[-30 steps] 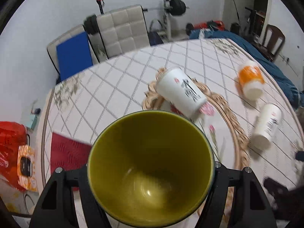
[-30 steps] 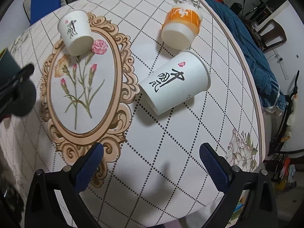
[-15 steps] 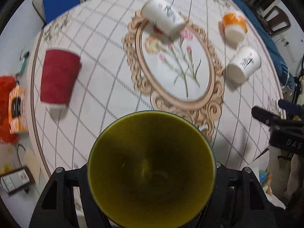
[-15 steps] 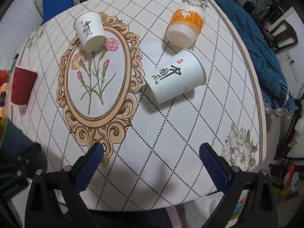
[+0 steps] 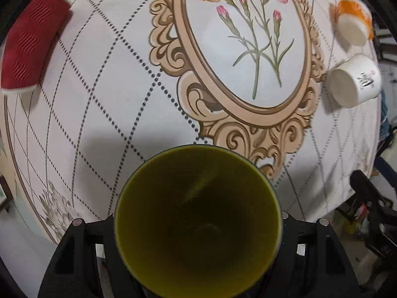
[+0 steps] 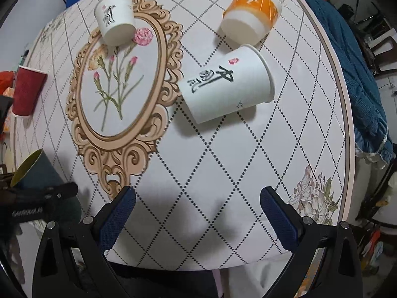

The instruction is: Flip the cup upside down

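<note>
My left gripper (image 5: 198,226) is shut on a dark cup with a yellow-green inside (image 5: 198,221). The cup's open mouth faces the table below and fills the lower left wrist view. In the right wrist view the same cup (image 6: 37,171) hangs tilted above the table's near left edge, held by the left gripper (image 6: 42,193). My right gripper (image 6: 197,213) is open and empty above the table's near edge. A white cup with black characters (image 6: 225,87) lies on its side ahead of it.
The round table (image 6: 223,173) has a patterned cloth. An orange cup (image 6: 250,17) and a second white cup (image 6: 115,22) stand upside down at the back. A red cup (image 6: 27,92) stands upside down at the left. A blue cloth (image 6: 359,74) lies at the right.
My left gripper has tipped the dark cup over from facing across the room to facing down at the table, and moved closer to it. My right gripper has come closer to the table.
</note>
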Demonstrator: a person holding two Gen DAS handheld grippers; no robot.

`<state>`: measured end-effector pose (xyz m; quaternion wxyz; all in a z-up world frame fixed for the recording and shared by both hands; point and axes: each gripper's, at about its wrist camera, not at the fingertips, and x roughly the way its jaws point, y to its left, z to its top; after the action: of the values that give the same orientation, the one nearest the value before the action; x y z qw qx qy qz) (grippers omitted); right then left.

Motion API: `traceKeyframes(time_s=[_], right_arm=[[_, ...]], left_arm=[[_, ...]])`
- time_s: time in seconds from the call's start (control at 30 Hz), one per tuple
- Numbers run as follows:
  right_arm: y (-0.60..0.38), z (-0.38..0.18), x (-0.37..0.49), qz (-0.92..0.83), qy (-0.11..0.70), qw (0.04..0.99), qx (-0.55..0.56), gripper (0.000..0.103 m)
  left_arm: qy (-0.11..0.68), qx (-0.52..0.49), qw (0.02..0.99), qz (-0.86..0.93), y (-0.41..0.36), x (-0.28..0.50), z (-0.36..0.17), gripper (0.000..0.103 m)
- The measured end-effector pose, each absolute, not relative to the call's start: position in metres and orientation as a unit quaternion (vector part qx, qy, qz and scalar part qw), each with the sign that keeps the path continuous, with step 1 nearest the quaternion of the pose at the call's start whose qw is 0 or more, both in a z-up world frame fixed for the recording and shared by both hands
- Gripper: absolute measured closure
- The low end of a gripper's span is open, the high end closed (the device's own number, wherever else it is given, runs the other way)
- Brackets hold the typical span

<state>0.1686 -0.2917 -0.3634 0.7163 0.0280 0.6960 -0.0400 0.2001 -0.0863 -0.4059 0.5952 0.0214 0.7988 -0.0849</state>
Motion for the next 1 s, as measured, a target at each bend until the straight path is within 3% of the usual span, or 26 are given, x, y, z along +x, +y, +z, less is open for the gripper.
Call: traceKeyframes(time_s=[0.6,0.67,1.0], right_arm=[[-0.304,-0.371,0.183,-0.055,0.703,0.709,0.03,0.001],[-0.303,-0.372,0.183,-0.055,0.704,0.708,0.029,0.001],[-0.297,-0.372,0.179,-0.054,0.702,0.709,0.034,0.001]], left_arm=[[0.803,0.034,0.592,-0.062,-0.083,0.235,-0.434,0.035],[0.803,0.029,0.592,-0.065,-0.077,0.235,-0.434,0.027],[0.795,0.035,0.602,-0.065,-0.101,0.223,-0.415,0.024]])
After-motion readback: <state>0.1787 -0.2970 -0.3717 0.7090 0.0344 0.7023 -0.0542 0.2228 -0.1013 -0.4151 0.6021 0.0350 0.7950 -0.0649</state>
